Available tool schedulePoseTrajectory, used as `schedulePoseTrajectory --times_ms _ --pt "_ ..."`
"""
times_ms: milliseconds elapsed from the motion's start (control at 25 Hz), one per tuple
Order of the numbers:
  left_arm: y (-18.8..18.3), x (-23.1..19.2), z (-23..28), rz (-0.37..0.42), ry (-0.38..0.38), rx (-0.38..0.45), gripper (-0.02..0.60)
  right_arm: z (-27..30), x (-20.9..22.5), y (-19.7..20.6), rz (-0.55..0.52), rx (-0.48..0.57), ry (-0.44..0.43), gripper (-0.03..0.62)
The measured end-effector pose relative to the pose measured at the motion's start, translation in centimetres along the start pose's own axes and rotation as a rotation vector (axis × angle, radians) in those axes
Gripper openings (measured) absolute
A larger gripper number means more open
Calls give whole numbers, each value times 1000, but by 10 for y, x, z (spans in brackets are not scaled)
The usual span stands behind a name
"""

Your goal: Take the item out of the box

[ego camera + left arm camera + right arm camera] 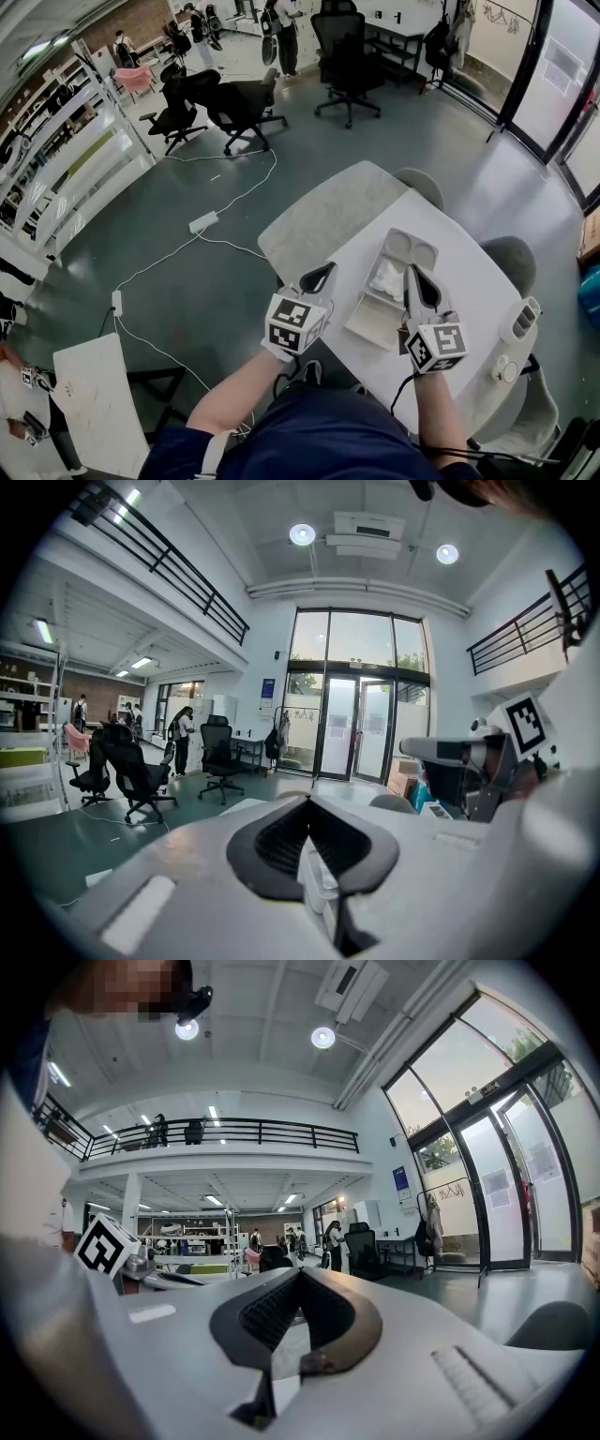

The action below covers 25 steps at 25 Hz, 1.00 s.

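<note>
1. A white box [373,323] lies open on the white desk [469,272]. Its far section has two round hollows, and both look empty.
2. The white crumpled item [386,278] sits in the box's middle section – not yet lifted out. What it is made of cannot be told.
3. The left claw [323,272] hangs at the desk's left edge, just left of the box. Its own view shows the tips [309,803] pressed together, pinching nothing.
4. The right claw [413,274] is over the box's right rim, just right of the item. Its jaws [300,1274] are also pressed together – empty. Whether it touches the box cannot be told.
5. The box lies between the two claws.
6. A small white object [520,321] lies at the desk's right edge, well apart from the box.
</note>
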State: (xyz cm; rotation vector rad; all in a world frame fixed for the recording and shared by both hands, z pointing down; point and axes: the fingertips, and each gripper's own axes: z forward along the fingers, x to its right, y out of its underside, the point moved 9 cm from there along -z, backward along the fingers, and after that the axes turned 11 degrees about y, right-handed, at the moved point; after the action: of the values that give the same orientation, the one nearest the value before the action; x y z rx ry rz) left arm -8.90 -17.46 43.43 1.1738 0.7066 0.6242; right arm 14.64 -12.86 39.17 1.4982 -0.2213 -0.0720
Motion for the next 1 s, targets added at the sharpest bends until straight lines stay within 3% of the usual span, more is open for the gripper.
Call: schedulePoseTrajectory --times_ms 1000 --pt "1 4 -1 18 25 4 2 -8 0 1 -18 10 14 2"
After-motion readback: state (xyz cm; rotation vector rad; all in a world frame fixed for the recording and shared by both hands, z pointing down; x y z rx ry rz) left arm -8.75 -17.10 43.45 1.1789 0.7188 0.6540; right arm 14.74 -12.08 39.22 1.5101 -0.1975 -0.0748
